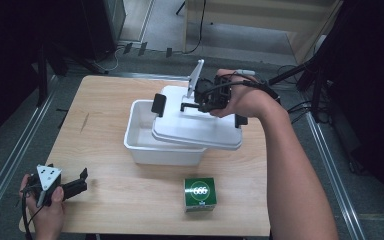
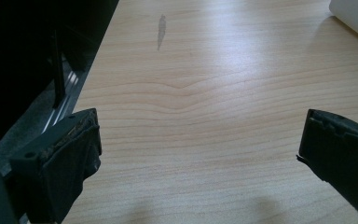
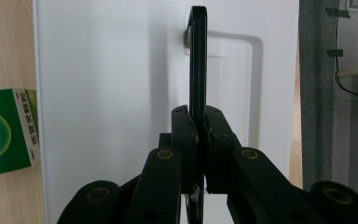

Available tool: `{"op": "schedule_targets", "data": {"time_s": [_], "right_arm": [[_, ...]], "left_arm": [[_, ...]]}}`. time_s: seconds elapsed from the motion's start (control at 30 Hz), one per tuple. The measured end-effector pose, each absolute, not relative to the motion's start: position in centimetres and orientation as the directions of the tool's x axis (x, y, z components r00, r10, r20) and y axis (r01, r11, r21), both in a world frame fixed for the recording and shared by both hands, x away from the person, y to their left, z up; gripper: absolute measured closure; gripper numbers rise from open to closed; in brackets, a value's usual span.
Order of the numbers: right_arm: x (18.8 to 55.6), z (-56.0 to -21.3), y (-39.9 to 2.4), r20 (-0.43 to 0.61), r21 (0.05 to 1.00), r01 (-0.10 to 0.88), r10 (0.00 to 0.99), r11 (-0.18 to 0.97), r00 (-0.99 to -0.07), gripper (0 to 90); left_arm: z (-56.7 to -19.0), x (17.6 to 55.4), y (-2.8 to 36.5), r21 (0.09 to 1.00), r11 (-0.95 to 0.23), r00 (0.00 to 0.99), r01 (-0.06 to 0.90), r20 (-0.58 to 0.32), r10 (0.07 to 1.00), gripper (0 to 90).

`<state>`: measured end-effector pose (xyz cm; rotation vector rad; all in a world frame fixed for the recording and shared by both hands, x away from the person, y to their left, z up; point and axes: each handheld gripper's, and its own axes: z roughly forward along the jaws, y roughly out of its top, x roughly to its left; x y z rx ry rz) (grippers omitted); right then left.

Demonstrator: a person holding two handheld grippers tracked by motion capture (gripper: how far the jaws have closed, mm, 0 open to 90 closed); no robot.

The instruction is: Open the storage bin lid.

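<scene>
High view: pale wooden table (image 1: 130, 195) on grey floor; right gripper (image 1: 192, 106) pinches the black handle (image 1: 190, 106) of the white lid (image 1: 195, 127), which sits askew and tilted over the white bin (image 1: 145, 145), with a green box (image 1: 200, 194) near the front edge. Left gripper view: left gripper (image 2: 198, 149) spread wide over bare wood, nothing between its jaws. Right gripper view: jaws pressed on the handle's thin black bar, lid directly beyond them.

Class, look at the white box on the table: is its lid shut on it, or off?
Off. The lid hangs tilted and skewed above the white box, held by its black handle in the right gripper; the box's left end lies uncovered.
</scene>
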<state>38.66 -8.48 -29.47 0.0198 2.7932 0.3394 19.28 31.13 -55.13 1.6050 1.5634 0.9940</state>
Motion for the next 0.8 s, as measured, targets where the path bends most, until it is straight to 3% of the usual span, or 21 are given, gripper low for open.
{"op": "schedule_targets", "data": {"time_s": [0.8], "right_arm": [[37.7,-30.4,-18.7,-0.31,0.259,0.098,0.178,0.961,-0.934,85.2]], "left_arm": [[-55.2,19.3,31.2,0.879,-0.044,-0.018,0.474,0.059,0.998,0.0]]}}
